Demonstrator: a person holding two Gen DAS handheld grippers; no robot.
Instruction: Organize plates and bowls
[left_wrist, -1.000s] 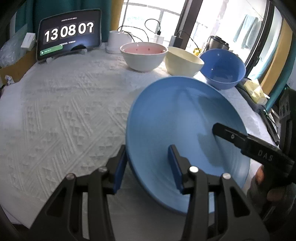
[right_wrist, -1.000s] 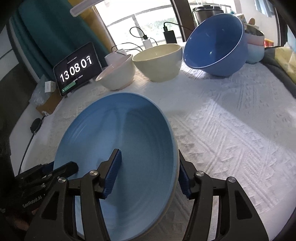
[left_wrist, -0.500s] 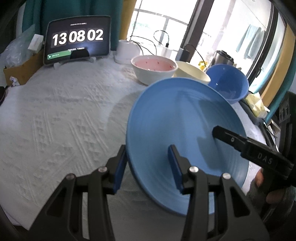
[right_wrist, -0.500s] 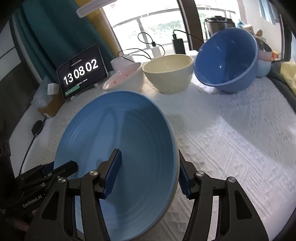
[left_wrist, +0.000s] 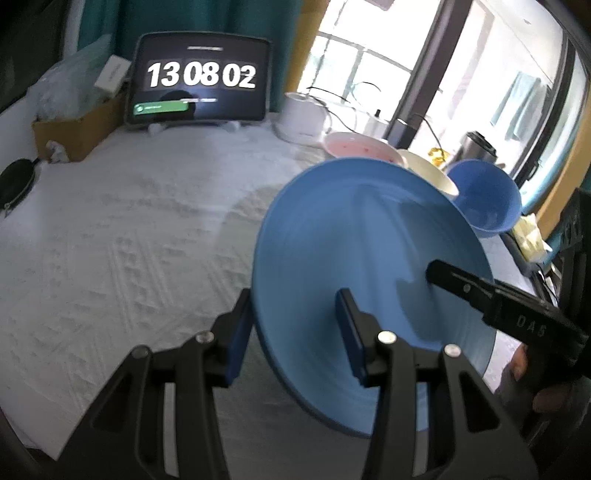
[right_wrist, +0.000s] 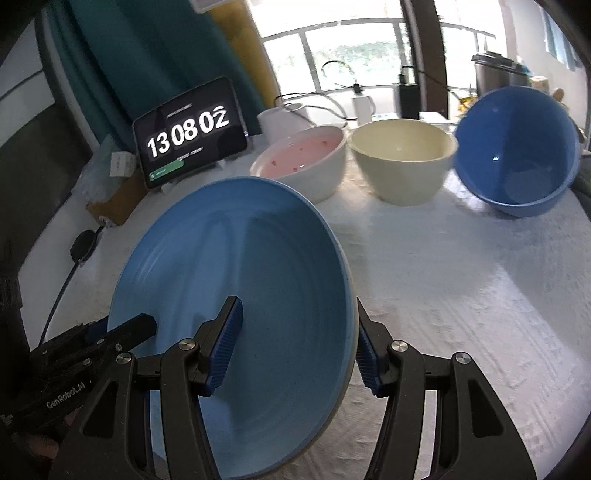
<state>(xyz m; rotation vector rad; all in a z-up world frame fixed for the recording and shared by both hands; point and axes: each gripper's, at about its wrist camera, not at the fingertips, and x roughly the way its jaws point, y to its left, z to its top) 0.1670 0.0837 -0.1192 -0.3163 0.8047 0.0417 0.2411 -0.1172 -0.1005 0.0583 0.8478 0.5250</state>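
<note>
Both grippers hold one large blue plate (left_wrist: 369, 236) above the white tablecloth. My left gripper (left_wrist: 295, 336) is shut on its left rim, one finger under and one on top. My right gripper (right_wrist: 295, 350) is shut on the opposite rim of the plate (right_wrist: 240, 258). Each gripper shows in the other's view. A pink-inside white bowl (right_wrist: 303, 162), a cream bowl (right_wrist: 402, 158) and a tilted blue bowl (right_wrist: 517, 147) stand in a row at the back of the table.
A tablet clock (left_wrist: 199, 79) stands at the back left beside a cardboard box (left_wrist: 74, 129). A white appliance (left_wrist: 303, 114), cables and a charger sit behind the bowls. The table edge runs close on the right (left_wrist: 517, 266).
Both grippers have lifted the blue plate higher off the table and carried it toward the bowls. The views have tilted up, showing more of the window.
</note>
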